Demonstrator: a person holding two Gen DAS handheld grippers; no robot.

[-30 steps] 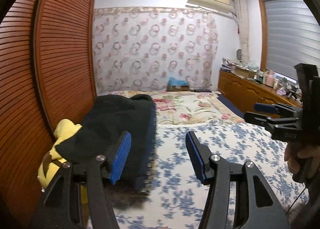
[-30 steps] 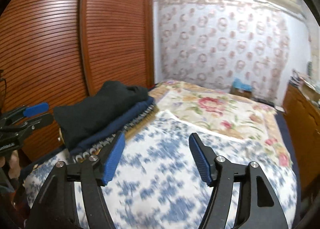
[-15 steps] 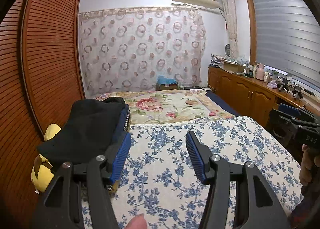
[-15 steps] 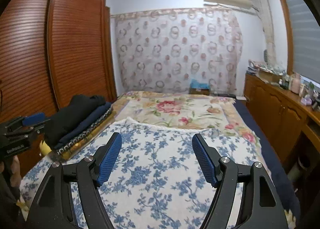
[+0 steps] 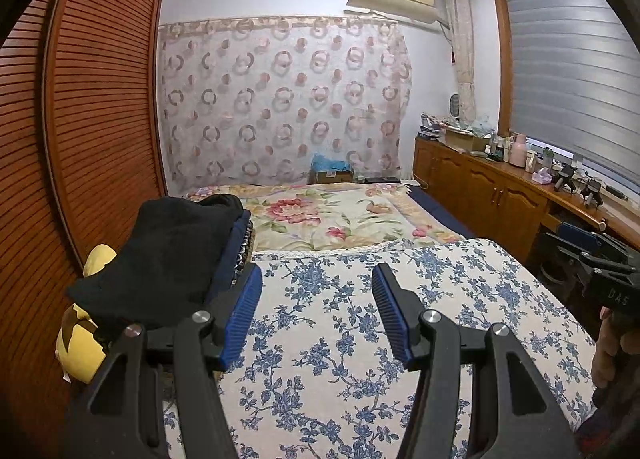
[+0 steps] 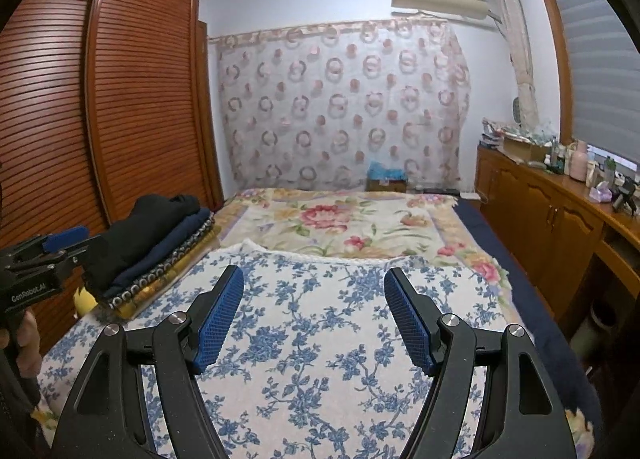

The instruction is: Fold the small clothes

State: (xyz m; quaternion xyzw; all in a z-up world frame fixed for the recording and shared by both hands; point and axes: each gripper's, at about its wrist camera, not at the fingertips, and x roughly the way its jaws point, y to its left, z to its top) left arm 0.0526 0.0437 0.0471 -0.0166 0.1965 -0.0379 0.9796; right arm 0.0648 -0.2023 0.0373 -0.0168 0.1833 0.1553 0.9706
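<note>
A stack of folded clothes, black on top [image 5: 168, 255] over navy and patterned pieces, lies at the bed's left edge; it also shows in the right wrist view [image 6: 152, 235]. A yellow item [image 5: 80, 343] sits under its near end. My left gripper [image 5: 316, 299] is open and empty above the blue-flowered cloth [image 5: 360, 339], just right of the stack. My right gripper [image 6: 314, 299] is open and empty over the same cloth [image 6: 320, 339]. Each gripper shows at the edge of the other's view: the right one [image 5: 592, 259] and the left one [image 6: 44, 255].
A louvred wooden wardrobe [image 5: 80, 119] runs along the left of the bed. A wooden cabinet [image 6: 560, 219] with bottles and clutter runs along the right under a window. A rose-patterned blanket [image 6: 340, 219] covers the far half of the bed.
Both grippers have swung right and pulled back from the stack of clothes, so the views now face down the bed. Both stay open and empty.
</note>
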